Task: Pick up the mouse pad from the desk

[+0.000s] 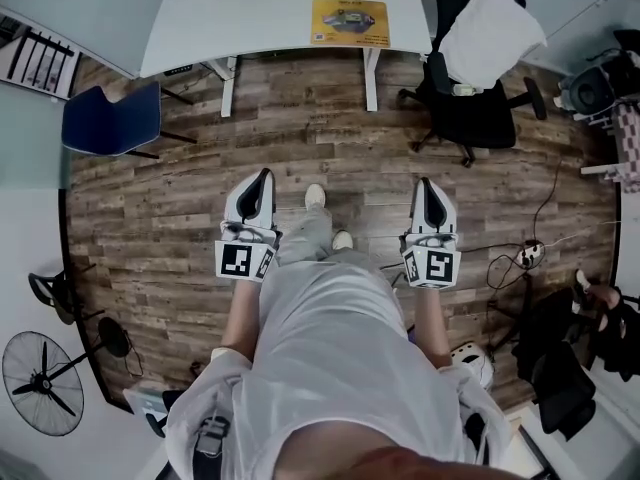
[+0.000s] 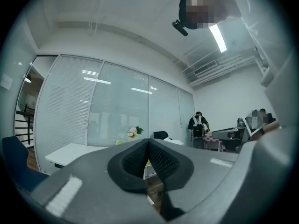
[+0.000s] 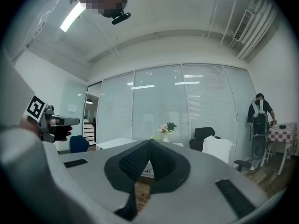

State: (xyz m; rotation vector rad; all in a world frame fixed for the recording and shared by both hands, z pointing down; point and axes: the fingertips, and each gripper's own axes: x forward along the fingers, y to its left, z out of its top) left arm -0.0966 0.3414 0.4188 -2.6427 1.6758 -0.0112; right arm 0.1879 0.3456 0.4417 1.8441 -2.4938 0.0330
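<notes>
The mouse pad [image 1: 349, 22] is a yellow rectangle with a printed picture, lying on the white desk [image 1: 250, 18] far ahead of me. My left gripper [image 1: 263, 174] and right gripper [image 1: 425, 182] are held level side by side over the wooden floor, well short of the desk. In the left gripper view the left gripper [image 2: 148, 142] has its black pads meeting at the tip with nothing between them. The right gripper [image 3: 150, 142] looks the same in its own view, shut and empty. Neither gripper view shows the pad.
A blue chair [image 1: 112, 118] stands left of the desk. A black office chair [image 1: 470, 108] draped with white cloth is at the right. Cables and a power strip [image 1: 527, 254] lie on the floor right of me, a fan [image 1: 42, 383] at the lower left. Another person [image 3: 259, 111] stands far back.
</notes>
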